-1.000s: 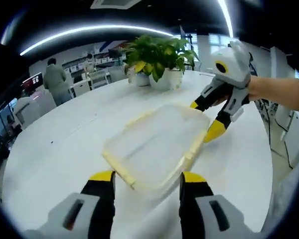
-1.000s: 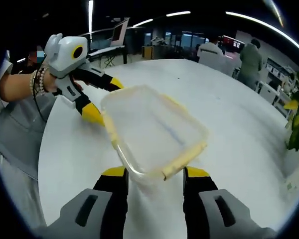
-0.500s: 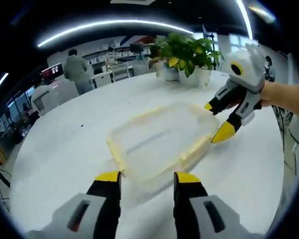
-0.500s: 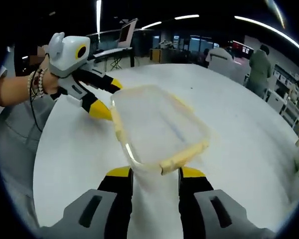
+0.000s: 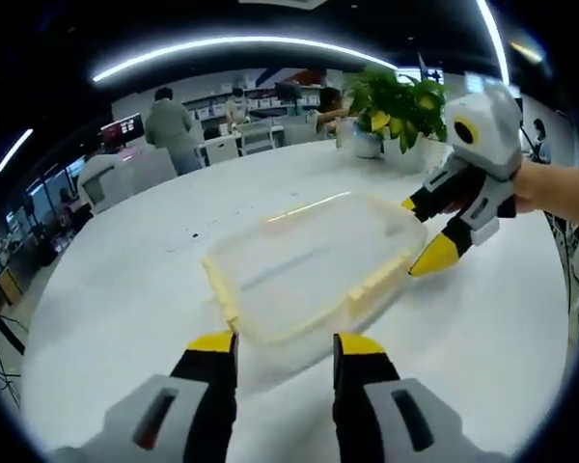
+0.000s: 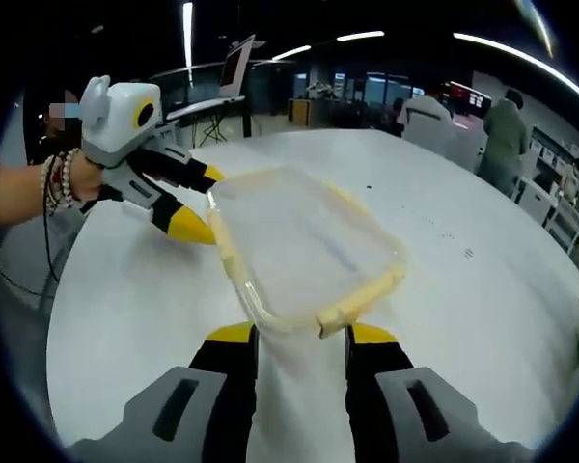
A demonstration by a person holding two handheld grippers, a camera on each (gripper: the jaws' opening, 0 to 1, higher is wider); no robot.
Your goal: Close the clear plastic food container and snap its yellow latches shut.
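The clear plastic food container (image 5: 304, 270) with pale yellow latches (image 5: 374, 282) along its sides lies on the white table (image 5: 125, 289). Its near corner sits between the yellow fingertips of my left gripper (image 5: 285, 345), whose jaws are narrowed onto it. In the right gripper view the left gripper (image 6: 201, 201) straddles the container's (image 6: 299, 241) far-left corner. My right gripper (image 6: 301, 336) holds the opposite corner, by a yellow latch (image 6: 352, 299). The right gripper (image 5: 423, 231) reaches in from the right in the left gripper view. I cannot tell whether the latches are snapped down.
Potted plants (image 5: 396, 101) stand at the table's far edge. A person (image 5: 169, 121) stands among desks and chairs beyond the table, and another person (image 6: 507, 125) stands at the far right. A hand with a bead bracelet (image 6: 58, 178) holds the left gripper.
Both pairs of jaws have narrowed around the container's corners. The container, tilted up a second ago, now lies flatter on the table. Both views have shifted with the hands.
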